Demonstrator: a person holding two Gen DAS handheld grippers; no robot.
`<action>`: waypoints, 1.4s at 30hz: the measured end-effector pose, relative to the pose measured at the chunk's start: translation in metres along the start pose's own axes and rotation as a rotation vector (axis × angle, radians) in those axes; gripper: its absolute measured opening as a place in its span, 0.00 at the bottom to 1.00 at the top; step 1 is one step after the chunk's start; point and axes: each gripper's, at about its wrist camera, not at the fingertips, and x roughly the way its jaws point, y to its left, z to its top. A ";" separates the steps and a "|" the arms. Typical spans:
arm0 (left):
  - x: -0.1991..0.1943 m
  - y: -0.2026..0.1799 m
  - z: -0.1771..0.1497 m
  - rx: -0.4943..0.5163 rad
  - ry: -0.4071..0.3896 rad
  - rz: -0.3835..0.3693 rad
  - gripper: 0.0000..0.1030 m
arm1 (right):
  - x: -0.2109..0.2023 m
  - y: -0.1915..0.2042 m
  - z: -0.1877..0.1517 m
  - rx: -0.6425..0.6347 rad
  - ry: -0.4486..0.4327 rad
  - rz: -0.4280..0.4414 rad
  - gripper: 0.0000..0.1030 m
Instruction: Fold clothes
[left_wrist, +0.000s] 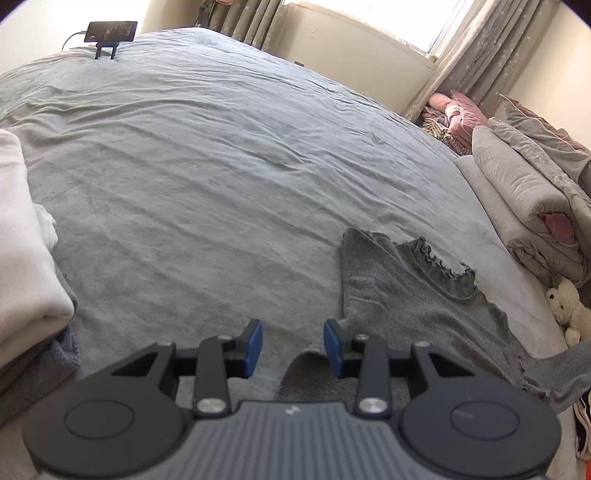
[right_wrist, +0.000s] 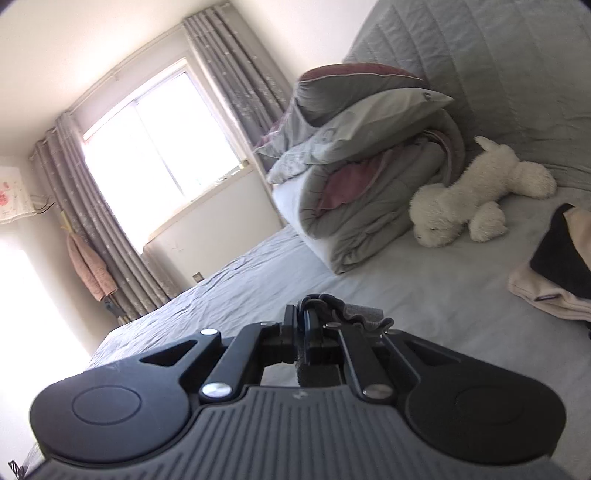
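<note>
The right claw (right_wrist: 301, 325) is pinching the grey top (left_wrist: 406, 306), which sprawls on the near right of the bed (left_wrist: 221, 166); the left claw (left_wrist: 293, 343), spread, hovers at its sleeve. It looks mid-fold; the left one needs a hold next.

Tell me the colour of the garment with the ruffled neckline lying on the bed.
Plain heather grey garment, no pattern visible; it shows best in the left wrist view.

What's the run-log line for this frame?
task: fold clothes | left gripper: open, over edge of grey knit ruffle-trimmed top | right gripper: shut on top's fabric | surface: grey bedsheet
</note>
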 end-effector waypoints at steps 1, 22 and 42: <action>-0.001 0.004 0.002 -0.019 -0.001 0.002 0.36 | 0.005 0.022 -0.006 -0.022 0.018 0.045 0.06; 0.003 0.016 0.007 -0.083 0.024 0.000 0.33 | 0.111 0.211 -0.234 -0.192 0.586 0.359 0.10; 0.006 0.020 0.009 -0.115 0.039 -0.005 0.35 | 0.115 0.220 -0.244 -0.465 0.510 0.258 0.43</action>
